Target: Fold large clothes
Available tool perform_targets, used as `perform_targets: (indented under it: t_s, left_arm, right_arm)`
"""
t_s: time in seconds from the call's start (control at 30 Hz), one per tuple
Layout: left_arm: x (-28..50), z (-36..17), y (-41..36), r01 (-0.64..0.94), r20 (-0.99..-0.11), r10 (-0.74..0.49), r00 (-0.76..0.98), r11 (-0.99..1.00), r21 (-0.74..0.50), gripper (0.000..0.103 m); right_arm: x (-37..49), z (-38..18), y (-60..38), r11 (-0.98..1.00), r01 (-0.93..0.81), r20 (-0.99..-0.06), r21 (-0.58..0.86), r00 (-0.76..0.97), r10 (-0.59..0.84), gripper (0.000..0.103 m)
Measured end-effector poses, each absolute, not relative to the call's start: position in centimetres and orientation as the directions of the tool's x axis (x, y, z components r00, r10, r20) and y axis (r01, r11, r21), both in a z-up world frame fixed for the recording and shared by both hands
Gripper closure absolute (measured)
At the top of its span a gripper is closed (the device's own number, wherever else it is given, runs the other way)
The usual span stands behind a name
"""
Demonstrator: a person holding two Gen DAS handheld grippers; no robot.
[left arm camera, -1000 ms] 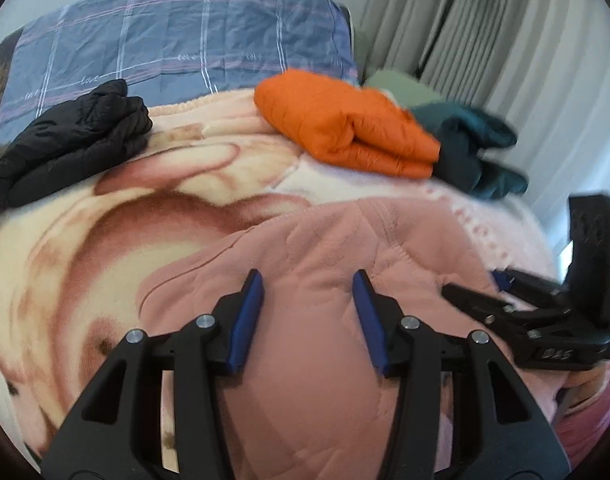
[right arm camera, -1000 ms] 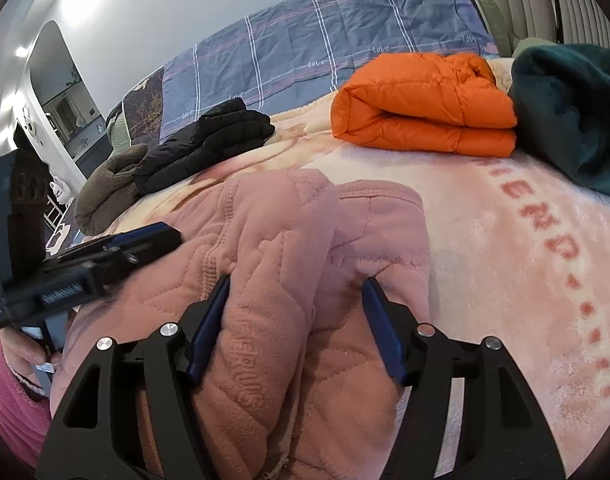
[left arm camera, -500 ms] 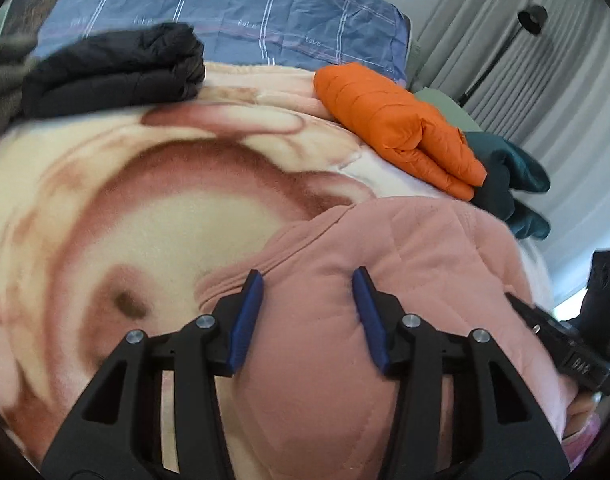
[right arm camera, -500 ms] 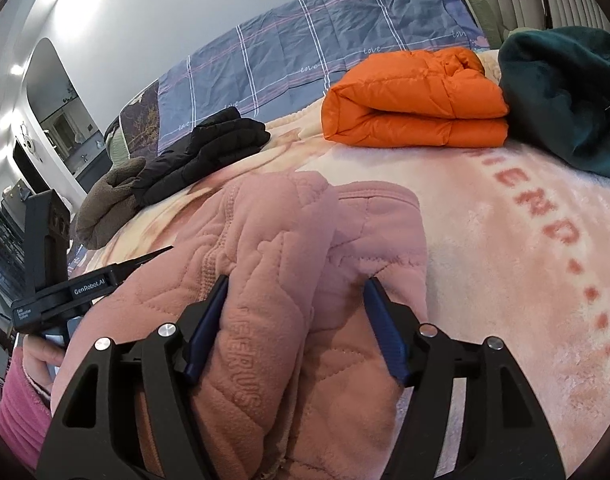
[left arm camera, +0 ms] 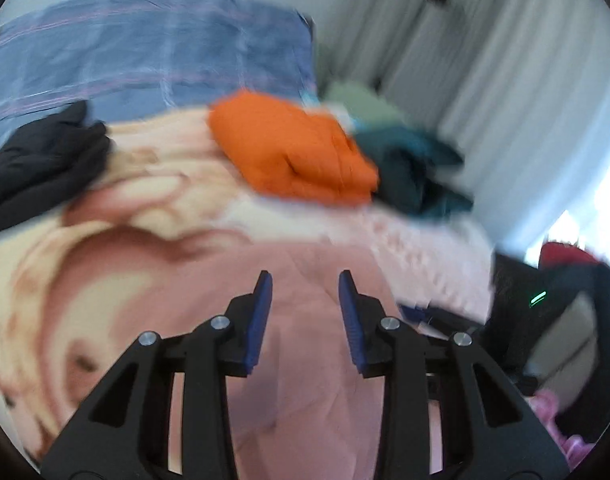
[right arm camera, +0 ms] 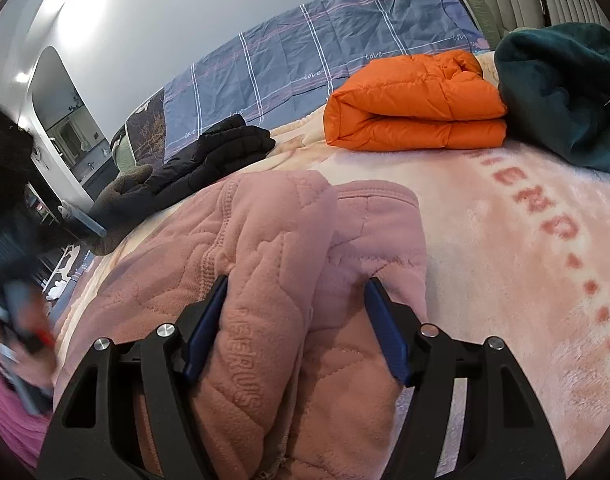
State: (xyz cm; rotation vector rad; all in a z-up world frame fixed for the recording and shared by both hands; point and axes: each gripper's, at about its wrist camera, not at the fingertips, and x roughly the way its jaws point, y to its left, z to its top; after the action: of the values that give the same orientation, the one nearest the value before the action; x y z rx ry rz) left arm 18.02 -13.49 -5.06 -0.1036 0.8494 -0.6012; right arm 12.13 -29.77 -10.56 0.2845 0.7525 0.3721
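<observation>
1. We count two grippers. Our left gripper (left arm camera: 305, 304) hangs over the pink quilted garment (right arm camera: 273, 272), its blue-padded fingers (left arm camera: 261, 312) spread apart with nothing between them; that view is blurred.
2. Our right gripper (right arm camera: 295, 320) has its fingers (right arm camera: 207, 324) spread wide around a raised fold of the same garment. The fold fills most of the gap and touches the left pad; we cannot tell whether the right pad touches cloth.
3. There is one pink garment, lying bunched on the pink patterned blanket (right arm camera: 525, 248), nearest to us on the bed.
4. Beyond it we count four other clothing bundles: one folded orange puffer jacket (right arm camera: 417, 100), one dark teal fleece (right arm camera: 561, 88) just beside it on the right, one black jacket (right arm camera: 221, 152) on the left, and one grey-brown piece (right arm camera: 121, 196) touching the black one.
5. One blue checked cover (right arm camera: 325, 48) lies across the head of the bed.
6. White curtains (left arm camera: 505, 80) hang behind the bed in the left wrist view.
</observation>
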Motion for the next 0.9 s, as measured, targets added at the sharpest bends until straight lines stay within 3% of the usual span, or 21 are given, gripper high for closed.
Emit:
perform_targets:
  t_s: [0.03, 0.17, 0.2, 0.23, 0.37, 0.47, 0.6, 0.77, 0.9]
  left_arm:
    - [19.2, -8.2, -15.3, 0.447, -0.757, -0.483, 0.44, 0.849, -0.283, 0.065]
    - [19.6, -9.1, -15.4, 0.437, -0.758, -0.476, 0.445, 0.855, -0.28, 0.065]
    - [19.4, -9.1, -15.4, 0.439, -0.757, -0.469, 0.454, 0.858, -0.267, 0.065]
    - [19.1, -9.0, -15.3, 0.436, -0.755, -0.46, 0.468, 0.863, -0.256, 0.065]
    - [19.1, -9.1, -14.8, 0.429, -0.749, -0.46, 0.476, 0.865, -0.259, 0.065]
    - [19.1, -9.1, -14.8, 0.427, -0.755, -0.44, 0.485, 0.873, -0.234, 0.065]
    - [20.0, -10.0, -15.7, 0.396, -0.78, -0.408, 0.474, 0.89, -0.225, 0.065]
    - [19.6, -9.6, -16.4, 0.41, -0.781, -0.38, 0.496, 0.895, -0.175, 0.064]
    - [18.6, -9.2, -15.6, 0.404, -0.755, -0.379, 0.535, 0.9, -0.166, 0.064]
  right_arm:
    - [12.4, -10.9, -29.8, 0.903, -0.208, -0.625, 0.375, 0.663, 0.412, 0.035]
    - [12.0, -9.2, -31.0, 0.881, -0.189, -0.586, 0.433, 0.684, 0.434, 0.036]
    - [11.8, -8.5, -31.2, 0.88, -0.179, -0.57, 0.44, 0.702, 0.428, 0.043]
    - [11.8, -7.5, -31.5, 0.882, -0.163, -0.552, 0.441, 0.726, 0.41, 0.061]
    - [14.0, -6.0, -31.1, 0.869, -0.217, -0.546, 0.445, 0.703, 0.455, 0.075]
    - [17.5, -9.6, -30.4, 0.902, -0.158, -0.676, 0.402, 0.613, 0.409, 0.074]
    - [18.8, -13.1, -32.6, 0.823, -0.125, -0.631, 0.554, 0.581, 0.514, 0.069]
    - [16.4, -10.4, -32.1, 0.879, -0.131, -0.639, 0.458, 0.639, 0.428, 0.061]
    - [10.3, -6.8, -32.3, 0.878, -0.165, -0.576, 0.448, 0.698, 0.425, 0.061]
